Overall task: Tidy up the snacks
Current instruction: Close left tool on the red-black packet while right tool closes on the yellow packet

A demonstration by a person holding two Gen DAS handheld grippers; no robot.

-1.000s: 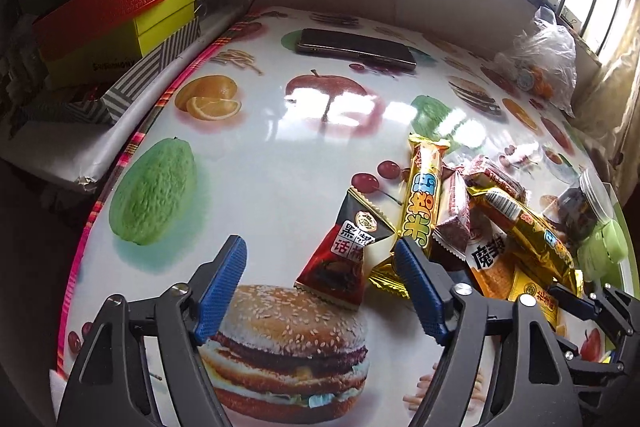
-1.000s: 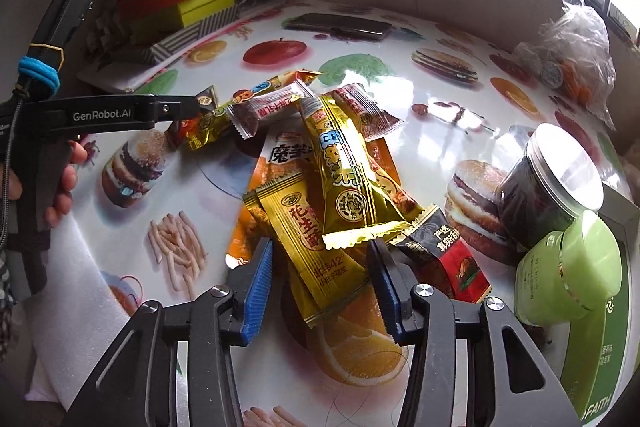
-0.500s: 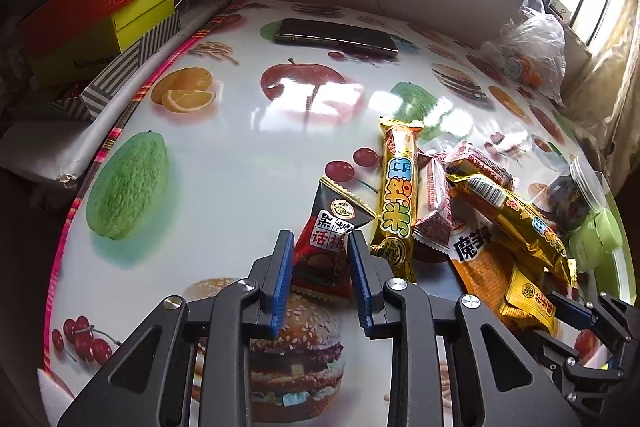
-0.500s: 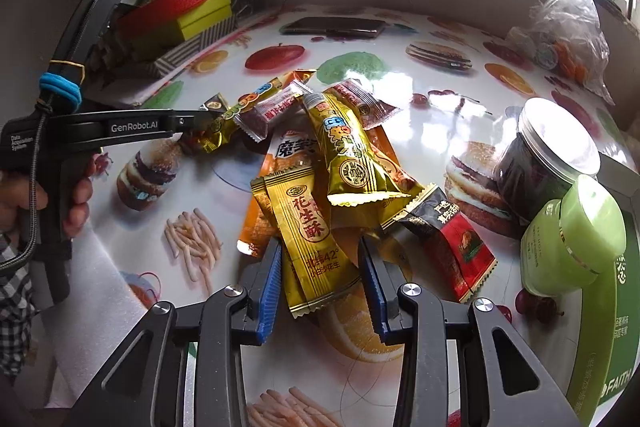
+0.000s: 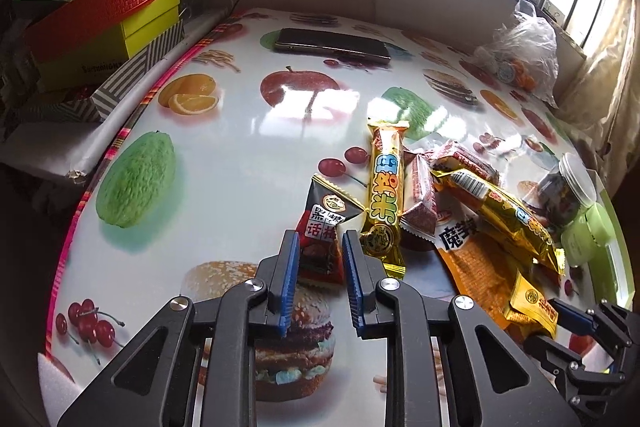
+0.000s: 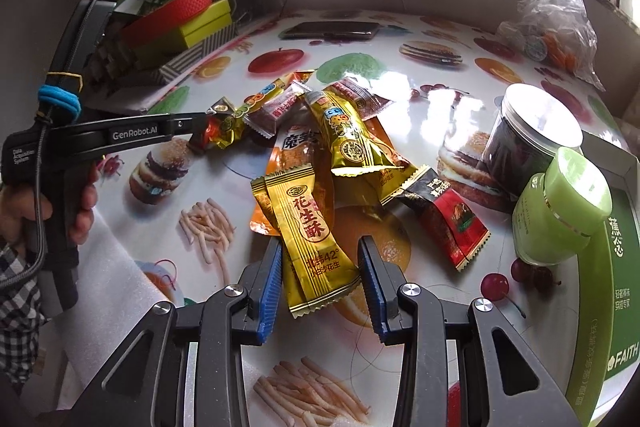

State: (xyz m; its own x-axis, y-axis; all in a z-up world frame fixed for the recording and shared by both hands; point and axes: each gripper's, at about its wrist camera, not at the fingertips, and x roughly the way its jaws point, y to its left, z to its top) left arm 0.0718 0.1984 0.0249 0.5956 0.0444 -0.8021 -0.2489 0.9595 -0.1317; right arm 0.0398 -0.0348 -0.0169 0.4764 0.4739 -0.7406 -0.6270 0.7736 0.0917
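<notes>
A heap of snack packets lies on the fruit-print table (image 5: 224, 155). My left gripper (image 5: 319, 241) is shut on the lower end of a dark red packet (image 5: 326, 223), next to a long gold bar (image 5: 385, 199) and an orange pouch (image 5: 476, 259). In the right wrist view the left gripper (image 6: 200, 131) holds that packet at the heap's left edge. My right gripper (image 6: 320, 259) is shut on a gold peanut-crisp packet (image 6: 312, 227). A red-black packet (image 6: 444, 211) lies to its right.
A dark jar with a clear lid (image 6: 524, 143) and a green jar (image 6: 564, 207) stand at the right by a green box (image 6: 616, 267). A phone (image 5: 332, 45) lies at the back. Stacked boxes (image 5: 96, 15) stand left; a plastic bag (image 5: 520, 51) lies back right.
Both grippers have closed: the left went from wide open to shut on the dark red packet, the right narrowed onto the gold peanut-crisp packet. Both views have pulled back a little.
</notes>
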